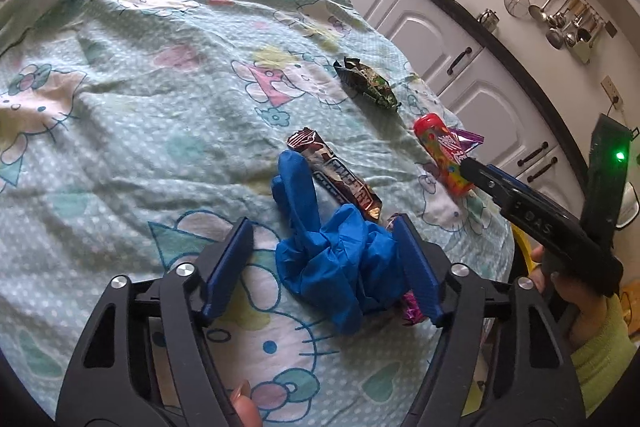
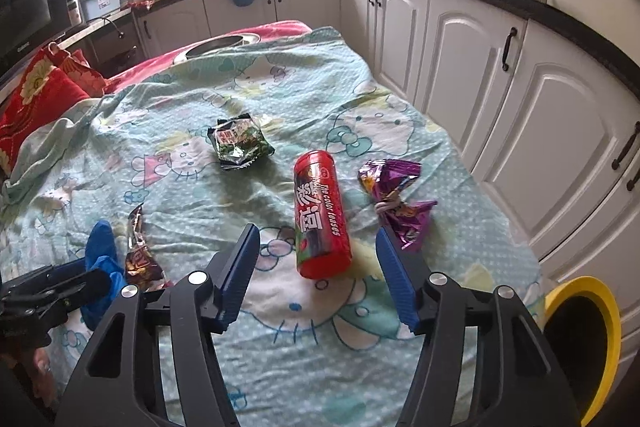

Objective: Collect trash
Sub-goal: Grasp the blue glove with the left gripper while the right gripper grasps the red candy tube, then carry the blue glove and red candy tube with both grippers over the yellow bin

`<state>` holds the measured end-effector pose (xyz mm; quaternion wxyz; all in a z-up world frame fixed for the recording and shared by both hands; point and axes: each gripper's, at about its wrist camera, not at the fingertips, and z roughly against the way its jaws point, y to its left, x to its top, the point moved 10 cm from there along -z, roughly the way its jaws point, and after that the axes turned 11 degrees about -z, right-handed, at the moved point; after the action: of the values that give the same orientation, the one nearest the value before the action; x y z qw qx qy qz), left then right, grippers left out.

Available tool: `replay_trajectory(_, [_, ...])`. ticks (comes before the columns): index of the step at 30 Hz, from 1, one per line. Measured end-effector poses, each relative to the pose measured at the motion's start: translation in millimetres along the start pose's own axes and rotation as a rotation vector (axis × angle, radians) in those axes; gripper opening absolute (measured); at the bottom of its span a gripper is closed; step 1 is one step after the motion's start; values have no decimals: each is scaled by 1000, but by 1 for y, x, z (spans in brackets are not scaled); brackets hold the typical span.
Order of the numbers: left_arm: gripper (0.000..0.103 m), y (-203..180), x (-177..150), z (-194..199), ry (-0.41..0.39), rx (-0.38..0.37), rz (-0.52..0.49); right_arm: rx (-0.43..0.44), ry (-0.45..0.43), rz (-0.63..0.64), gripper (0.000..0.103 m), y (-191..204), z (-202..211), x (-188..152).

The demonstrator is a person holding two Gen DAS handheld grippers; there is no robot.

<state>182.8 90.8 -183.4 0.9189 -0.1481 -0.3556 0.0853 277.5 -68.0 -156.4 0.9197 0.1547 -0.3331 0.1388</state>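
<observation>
- Glove first: the crumpled blue glove [image 1: 332, 259] sits right between the left gripper [image 1: 320, 267] fingers, jaws parted, not pinching it.
- Red tube [image 2: 320, 215] lies just beyond the glove's chocolate-bar neighbour, long axis running along the right gripper [image 2: 316, 267], whose parted jaws straddle its near end.

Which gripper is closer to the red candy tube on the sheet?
The right. The red candy tube lies between the open fingers of the right gripper, untouched. The left gripper is further off to the side, around the blue glove.
</observation>
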Motion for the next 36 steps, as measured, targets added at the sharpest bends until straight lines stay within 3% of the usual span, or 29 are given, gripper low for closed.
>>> replay_trajectory(5, [47,-2,-5,2,13,-9,-17,2,27,-13,55,0,-13,-3])
replay_trajectory(11, [40,-3,-10,2,31,-9,-42,-4,58,-27,50,-1,-30,-4])
replay_trajectory(17, [36,-1,-11,1,37,-13,-45,-15,85,-37,30,-2,-42,-9])
replay_trajectory(26, [19,3,-10,0,40,-16,-43,-9,79,-20,30,-1,-31,-21])
replay_trajectory(36, [16,-2,2,17,-12,19,-81,4,83,16,30,4,-12,-43])
